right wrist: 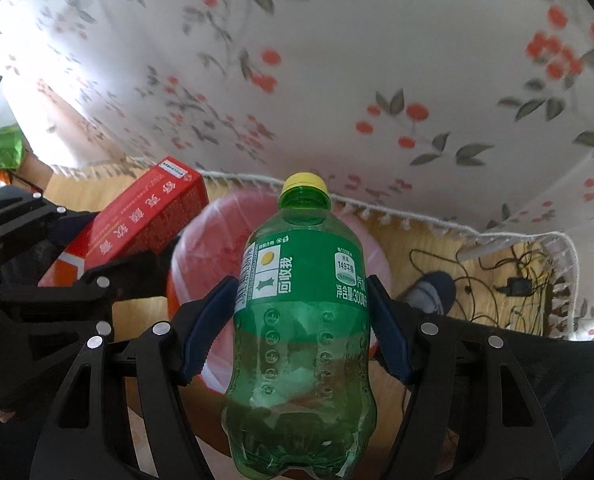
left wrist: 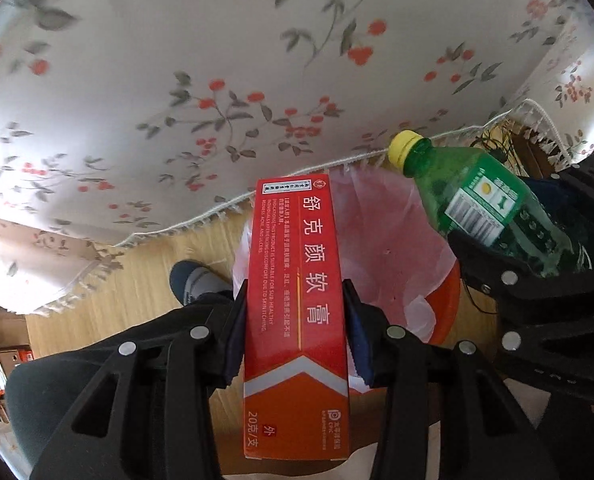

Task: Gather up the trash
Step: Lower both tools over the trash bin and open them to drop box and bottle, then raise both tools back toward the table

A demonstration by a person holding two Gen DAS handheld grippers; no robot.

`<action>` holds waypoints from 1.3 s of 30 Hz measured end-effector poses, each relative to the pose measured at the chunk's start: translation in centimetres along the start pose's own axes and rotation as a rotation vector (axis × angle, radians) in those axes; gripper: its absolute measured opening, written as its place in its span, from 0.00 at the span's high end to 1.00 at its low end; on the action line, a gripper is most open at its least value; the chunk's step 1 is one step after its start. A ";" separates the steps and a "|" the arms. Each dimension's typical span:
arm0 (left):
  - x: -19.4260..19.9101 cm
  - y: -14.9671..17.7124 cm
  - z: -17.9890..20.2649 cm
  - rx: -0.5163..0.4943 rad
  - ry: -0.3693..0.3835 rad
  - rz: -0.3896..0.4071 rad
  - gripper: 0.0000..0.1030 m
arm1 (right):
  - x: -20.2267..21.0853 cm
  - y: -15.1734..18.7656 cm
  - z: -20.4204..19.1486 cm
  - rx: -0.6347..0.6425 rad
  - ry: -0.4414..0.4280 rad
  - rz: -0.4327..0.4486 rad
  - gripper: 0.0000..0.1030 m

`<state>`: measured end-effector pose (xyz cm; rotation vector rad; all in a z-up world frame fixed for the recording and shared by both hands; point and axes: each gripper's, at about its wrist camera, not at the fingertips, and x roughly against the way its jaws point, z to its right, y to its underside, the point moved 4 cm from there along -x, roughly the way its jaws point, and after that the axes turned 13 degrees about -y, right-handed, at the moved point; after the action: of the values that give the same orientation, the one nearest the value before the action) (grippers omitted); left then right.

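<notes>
While both grippers pointed steeply down past the fringed edge of the table, each had its load clamped between its blue pads. The left gripper [left wrist: 297,320] held a long red cardboard box with white Chinese lettering [left wrist: 297,312] — the pads pressed on its two long sides about halfway along, the far end of the box reaching out over the bin. The right gripper [right wrist: 303,316] gripped a green plastic bottle with a yellow screw cap [right wrist: 303,320] across its labelled waist, cap end forward, jaws set wide around its body. Under both stood a round orange waste bin lined with a thin pink plastic bag [left wrist: 385,240], on a pale wooden floor [left wrist: 137,280] just beside the table's edge; the box and the bottle hung above its mouth, neither touching it. The white tablecloth printed with red berries and grey-green leaves [left wrist: 217,80] filled the upper part of both views, its tasselled hem running along the edge. A dark blue shoe with a grey toe [left wrist: 195,280] rested on the floor near the bin — and black cables [right wrist: 497,276] lay tangled on the floor near the table's corner.
</notes>
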<state>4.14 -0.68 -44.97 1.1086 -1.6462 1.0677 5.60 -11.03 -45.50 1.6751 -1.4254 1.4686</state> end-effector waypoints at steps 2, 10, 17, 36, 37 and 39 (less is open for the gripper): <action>-0.8 -0.1 0.2 0.003 0.014 -0.007 0.56 | -0.7 -0.1 0.0 -0.006 -0.001 -0.016 0.34; -2.6 -0.2 -1.6 0.034 -0.018 -0.038 0.35 | -3.5 0.2 0.2 -0.019 -0.026 -0.080 0.34; -3.3 0.8 -4.1 0.087 -0.089 -0.093 0.32 | -5.9 -0.2 0.3 -0.025 -0.066 -0.114 0.33; 2.2 0.7 -5.0 0.066 -0.209 0.051 0.30 | 1.4 -0.4 -2.3 0.104 0.033 0.126 0.06; 3.6 0.6 -5.1 0.060 -0.221 0.079 0.29 | 2.8 -0.2 -2.7 0.122 0.037 0.157 0.06; 6.3 0.4 -5.5 0.078 -0.211 0.113 0.27 | 4.7 0.0 -3.3 0.142 0.051 0.184 0.06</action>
<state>3.34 3.24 -37.59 1.2254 -1.8649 1.1266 3.70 -9.97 -40.16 1.6111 -1.5126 1.7376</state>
